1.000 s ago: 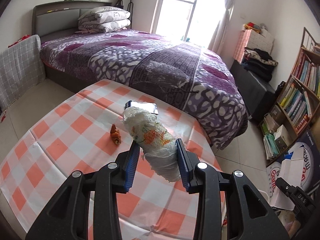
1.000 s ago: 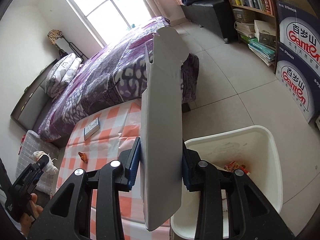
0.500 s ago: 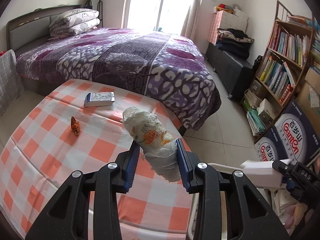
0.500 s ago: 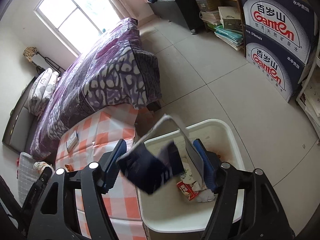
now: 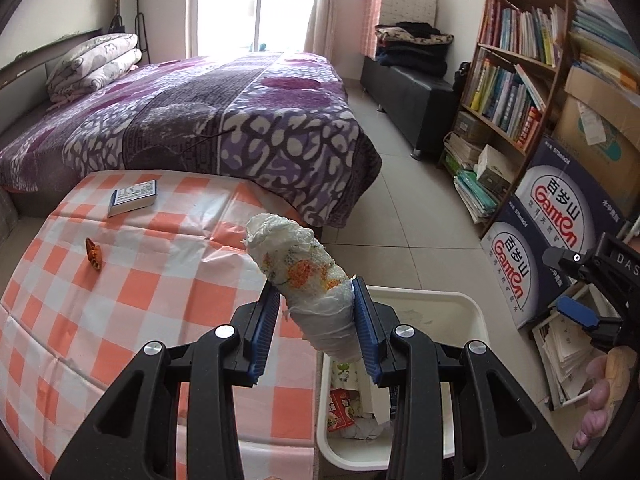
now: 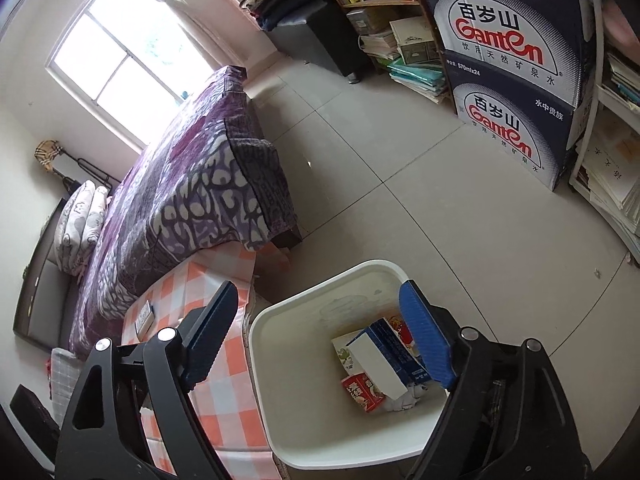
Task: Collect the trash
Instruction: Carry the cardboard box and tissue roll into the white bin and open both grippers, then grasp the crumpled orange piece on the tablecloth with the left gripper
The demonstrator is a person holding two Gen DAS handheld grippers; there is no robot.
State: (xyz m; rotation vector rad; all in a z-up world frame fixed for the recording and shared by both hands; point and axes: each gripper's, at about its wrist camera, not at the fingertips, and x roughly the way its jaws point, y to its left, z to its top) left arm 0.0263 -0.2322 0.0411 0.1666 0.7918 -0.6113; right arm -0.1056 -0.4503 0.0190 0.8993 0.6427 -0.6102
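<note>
Left tongs [image 5: 316, 322]: clamped on rolled white wad w/ orange floral print [image 5: 304, 280], prob. a diaper or tissue roll; wad held tilted in air, over the edge where surface meets bin.
Right tongs [image 6: 320, 334]: jaws opening, wide apart, nothing between; over white bin [image 6: 280, 360].
Bin: on floor, touching the surface's side. Contents: blue-and-white carton [image 6: 384, 360], red snack pack [image 6: 362, 392], crumpled paper [image 6: 404, 400].
Surface [image 5: 140, 292]: orange-white check cloth. On it: small orange wrapper [image 5: 93, 253]; blue-white box [image 5: 134, 197] nr far edge.
Rm: bed w/ purple quilt [image 5: 224, 120], bookshelf [image 5: 516, 80], stacked Ganten water cartons [image 6: 516, 80].
</note>
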